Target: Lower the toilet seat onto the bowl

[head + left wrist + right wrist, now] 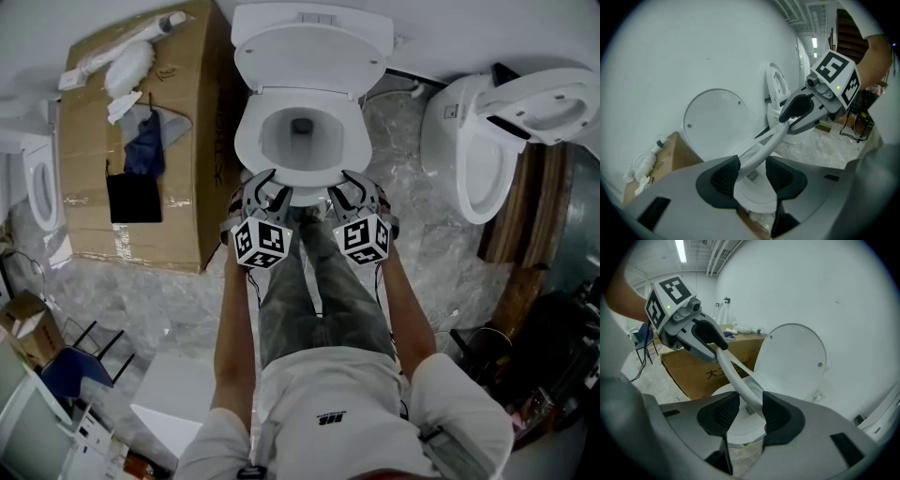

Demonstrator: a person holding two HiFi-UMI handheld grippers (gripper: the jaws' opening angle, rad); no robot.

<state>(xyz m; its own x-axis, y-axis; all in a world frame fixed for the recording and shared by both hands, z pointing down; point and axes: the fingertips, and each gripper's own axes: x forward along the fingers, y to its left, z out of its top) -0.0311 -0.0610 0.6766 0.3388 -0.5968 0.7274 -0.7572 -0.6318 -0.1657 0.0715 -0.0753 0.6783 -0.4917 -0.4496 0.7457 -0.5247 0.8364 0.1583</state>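
A white toilet (246,141) stands at upper centre of the head view, a box (192,112) to its left. Its round lid (309,47) is upright against the wall. The seat (759,150), a slim white ring, is tilted, its front edge lifted off the bowl (740,427), slanting up from the hinge toward the frame's lower centre. The left gripper (270,187) and right gripper (349,186) sit side by side at the seat's front edge. Each has its jaws narrowly apart with the seat rim between them. In the gripper views the rim lies against one pad and a gap shows at the other.
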